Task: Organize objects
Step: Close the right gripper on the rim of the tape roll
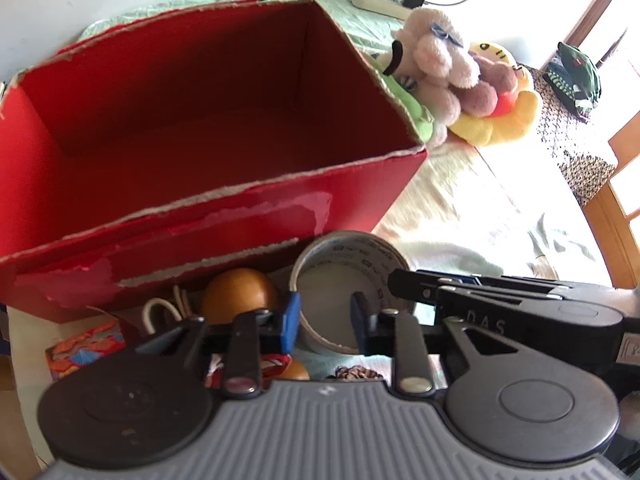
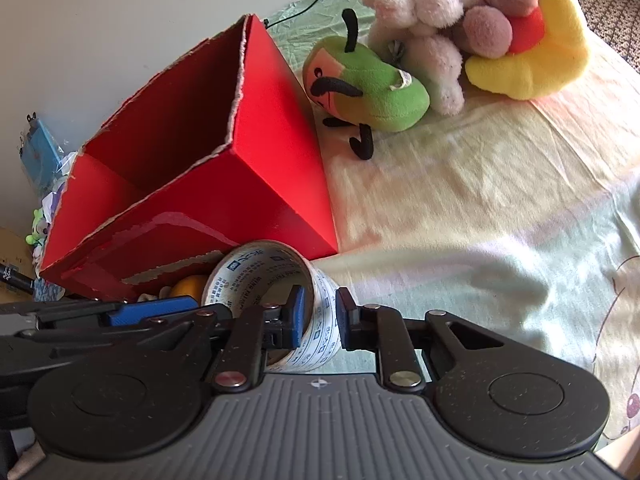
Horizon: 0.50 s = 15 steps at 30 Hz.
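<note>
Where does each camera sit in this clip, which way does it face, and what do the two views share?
Left wrist: on the left gripper, facing the open red box; the right gripper enters from the right.
Right wrist: on the right gripper, whose fingers straddle the tape roll's wall, facing the box's corner and plush toys; the left gripper shows at left.
Shared: box, tape roll, plush toys, orange ball.

Light: strong daylight from the right
Glare: bedsheet [image 1: 500, 200] blown out white
Edges: fisheye curving, dark corners
Blur: slight softness overall
</note>
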Motion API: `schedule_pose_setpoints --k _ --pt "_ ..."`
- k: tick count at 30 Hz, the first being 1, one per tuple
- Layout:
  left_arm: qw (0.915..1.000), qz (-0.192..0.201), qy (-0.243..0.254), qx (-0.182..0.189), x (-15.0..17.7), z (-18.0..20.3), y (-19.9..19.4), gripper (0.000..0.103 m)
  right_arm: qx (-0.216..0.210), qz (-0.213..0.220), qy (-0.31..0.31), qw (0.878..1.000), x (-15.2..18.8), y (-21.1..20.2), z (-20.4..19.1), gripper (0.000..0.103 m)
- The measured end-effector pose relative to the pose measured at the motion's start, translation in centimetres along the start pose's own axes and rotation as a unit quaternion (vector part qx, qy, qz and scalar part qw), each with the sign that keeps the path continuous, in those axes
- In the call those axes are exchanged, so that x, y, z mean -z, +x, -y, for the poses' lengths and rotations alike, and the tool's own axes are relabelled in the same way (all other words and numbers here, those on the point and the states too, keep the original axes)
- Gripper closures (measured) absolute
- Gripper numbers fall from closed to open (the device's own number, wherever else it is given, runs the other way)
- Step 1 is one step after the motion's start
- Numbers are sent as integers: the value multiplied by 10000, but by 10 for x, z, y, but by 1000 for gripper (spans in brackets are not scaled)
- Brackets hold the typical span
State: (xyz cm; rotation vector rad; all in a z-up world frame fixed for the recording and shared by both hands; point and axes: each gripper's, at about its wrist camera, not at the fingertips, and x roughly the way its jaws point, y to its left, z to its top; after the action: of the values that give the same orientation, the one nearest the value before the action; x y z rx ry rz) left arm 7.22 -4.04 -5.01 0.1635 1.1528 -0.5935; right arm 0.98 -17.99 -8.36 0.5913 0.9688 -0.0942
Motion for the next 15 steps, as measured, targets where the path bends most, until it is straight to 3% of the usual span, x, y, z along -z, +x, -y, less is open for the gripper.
schedule_pose_setpoints --k 3,5,15 --pt "10000 79 53 4 0 1 0 78 -55 -22 41 10000 0 4 2 86" --pt "9999 58 94 52 0 2 1 85 -81 -32 77 9999 0 6 3 87" --pt "9995 112 286 -36 0 12 1 81 -372 94 246 9990 3 4 14 90"
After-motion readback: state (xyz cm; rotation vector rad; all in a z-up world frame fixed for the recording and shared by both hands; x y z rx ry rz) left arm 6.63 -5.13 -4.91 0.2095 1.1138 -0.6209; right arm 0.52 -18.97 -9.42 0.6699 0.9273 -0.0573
